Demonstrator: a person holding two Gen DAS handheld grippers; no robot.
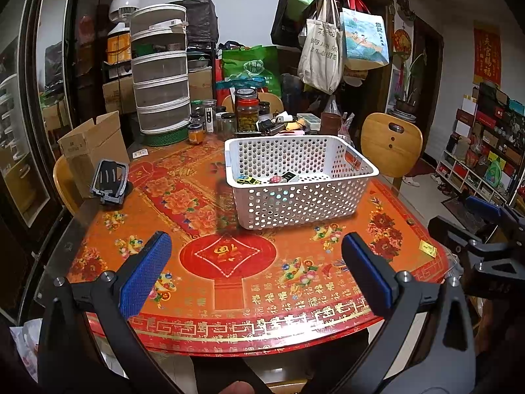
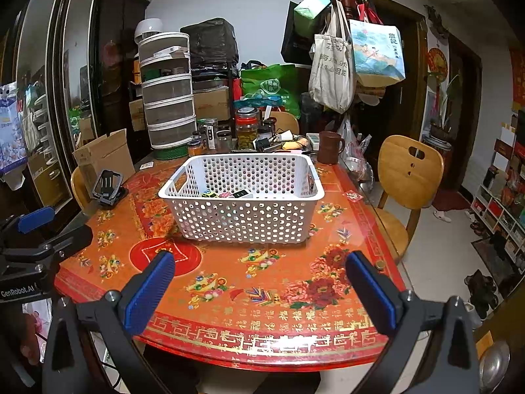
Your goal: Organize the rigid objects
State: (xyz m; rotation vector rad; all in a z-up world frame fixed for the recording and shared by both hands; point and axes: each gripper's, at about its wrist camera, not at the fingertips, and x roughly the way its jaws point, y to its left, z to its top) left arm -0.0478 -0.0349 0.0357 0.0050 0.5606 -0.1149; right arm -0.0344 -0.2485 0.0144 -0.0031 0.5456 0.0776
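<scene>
A white perforated basket (image 1: 331,202) stands on the red patterned table (image 1: 229,282); it also shows in the right wrist view (image 2: 242,220). Inside lie a small yellow toy car (image 1: 246,180), a red dotted piece (image 1: 276,179) and a dark box (image 1: 288,176). My left gripper (image 1: 256,246) is open and empty, over the table's near edge, well short of the basket. My right gripper (image 2: 259,264) is open and empty, also near the front edge. The right gripper shows at the right edge of the left wrist view (image 1: 485,226).
A black phone stand (image 1: 110,182) sits at the table's left edge beside a cardboard box (image 1: 93,144). Jars (image 1: 246,111), a stacked drawer tower (image 1: 160,72) and a brown mug (image 2: 329,147) crowd the far side. A wooden chair (image 2: 408,170) stands at the right.
</scene>
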